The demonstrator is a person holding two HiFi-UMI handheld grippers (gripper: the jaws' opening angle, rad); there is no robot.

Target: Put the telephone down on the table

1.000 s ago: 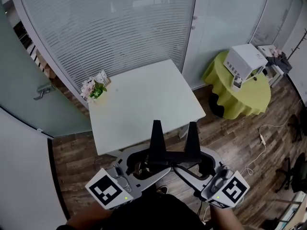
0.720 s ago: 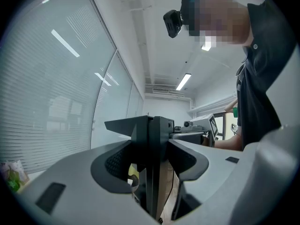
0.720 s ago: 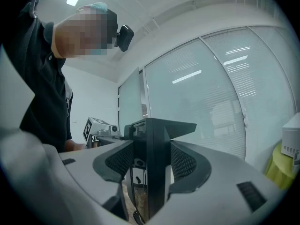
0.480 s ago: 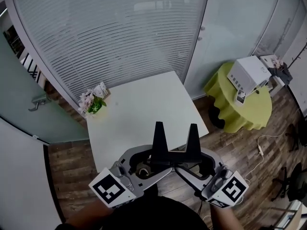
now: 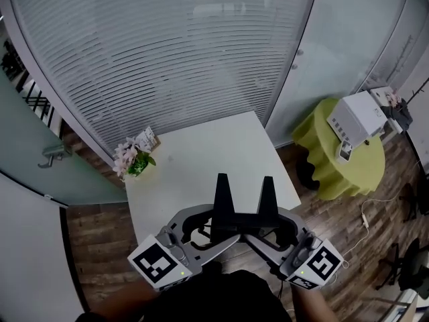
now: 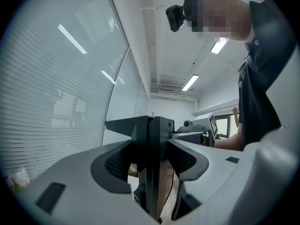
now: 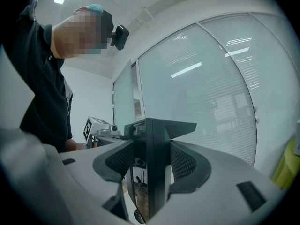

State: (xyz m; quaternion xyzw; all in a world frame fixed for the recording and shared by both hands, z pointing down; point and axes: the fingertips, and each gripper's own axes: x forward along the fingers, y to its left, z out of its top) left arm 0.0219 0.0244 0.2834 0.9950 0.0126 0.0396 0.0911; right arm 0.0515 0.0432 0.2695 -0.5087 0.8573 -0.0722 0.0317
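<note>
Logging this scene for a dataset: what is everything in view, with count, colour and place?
table: 1, white, centre, beside the striped glass wall
flowers: 1 bunch, pink with green leaves, table's far left corner
round table: 1, yellow-green cloth, right
box: 1, white, on the round table
cable: 1, white, wood floor at right
telephone: 1, black, clamped between both grippers
left gripper: 1, grey, shut on the telephone's left end
right gripper: 1, grey, shut on its right end
</note>
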